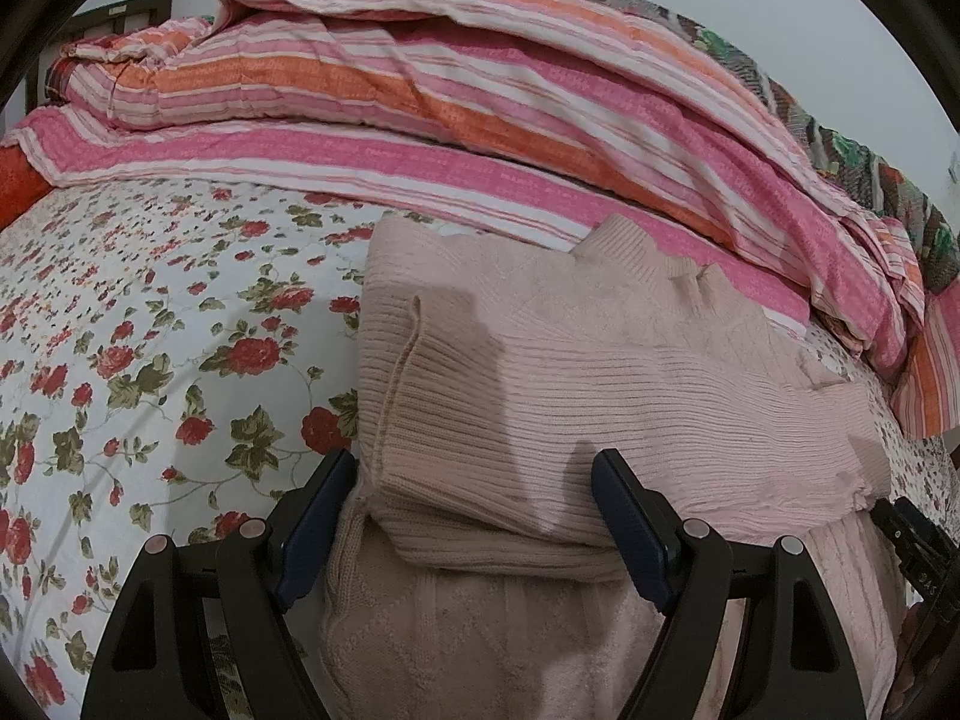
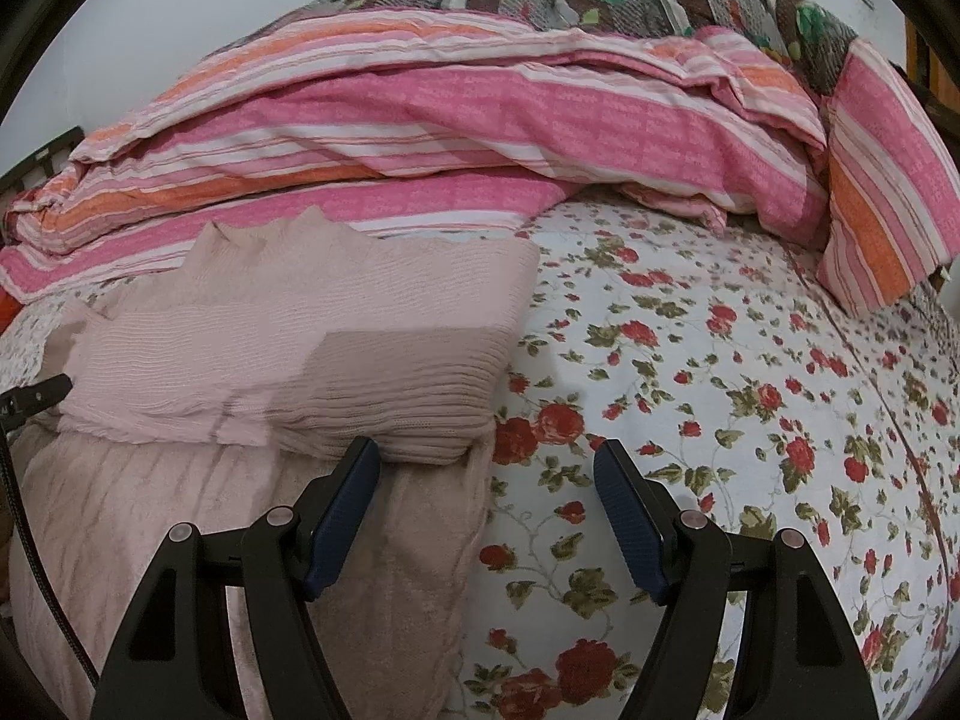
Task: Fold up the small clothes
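Pale pink ribbed knit sweater (image 1: 600, 372) lies partly folded on the bed's white sheet printed with red roses (image 1: 150, 330), its upper half doubled over the lower. Left claw (image 1: 474, 516) open, jaws straddling the folded edge, pads not pressing. Right claw (image 2: 486, 510) open at the sweater's right corner, holding nothing. Pink-and-orange striped quilt (image 2: 450, 120) heaped behind.

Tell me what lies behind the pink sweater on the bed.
Behind the pink sweater lies a striped quilt, heaped on the floral sheet. Whatever is under the quilt is covered.
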Demonstrator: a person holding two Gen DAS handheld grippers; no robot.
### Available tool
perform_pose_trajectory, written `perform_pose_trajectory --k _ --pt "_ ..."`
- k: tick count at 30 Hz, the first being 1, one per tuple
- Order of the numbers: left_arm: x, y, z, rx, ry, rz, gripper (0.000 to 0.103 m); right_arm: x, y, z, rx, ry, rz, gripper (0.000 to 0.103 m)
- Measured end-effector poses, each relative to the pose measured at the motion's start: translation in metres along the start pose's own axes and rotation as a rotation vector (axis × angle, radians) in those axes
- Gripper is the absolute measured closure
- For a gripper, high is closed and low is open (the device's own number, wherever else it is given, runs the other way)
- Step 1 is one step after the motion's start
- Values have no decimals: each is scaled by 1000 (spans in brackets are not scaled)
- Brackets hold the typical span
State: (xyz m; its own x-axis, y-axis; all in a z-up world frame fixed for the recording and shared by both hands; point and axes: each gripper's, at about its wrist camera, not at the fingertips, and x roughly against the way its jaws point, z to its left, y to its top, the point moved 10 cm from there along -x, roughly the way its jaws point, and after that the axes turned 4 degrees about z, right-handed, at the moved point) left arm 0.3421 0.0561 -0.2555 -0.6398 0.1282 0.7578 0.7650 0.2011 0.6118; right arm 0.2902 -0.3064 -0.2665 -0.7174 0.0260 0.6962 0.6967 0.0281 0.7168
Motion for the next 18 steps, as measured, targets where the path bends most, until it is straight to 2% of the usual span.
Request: perform_pose_trajectory --k 8,14,18 --pt "9 2 -10 -42 -9 -47 25 12 2 21 93 16 -59 30" --pt "19 4 -7 -29 -33 -86 25 14 3 19 77 39 -65 30" --pt "33 9 -12 -39 -78 -154 25 17 3 20 63 72 -70 30"
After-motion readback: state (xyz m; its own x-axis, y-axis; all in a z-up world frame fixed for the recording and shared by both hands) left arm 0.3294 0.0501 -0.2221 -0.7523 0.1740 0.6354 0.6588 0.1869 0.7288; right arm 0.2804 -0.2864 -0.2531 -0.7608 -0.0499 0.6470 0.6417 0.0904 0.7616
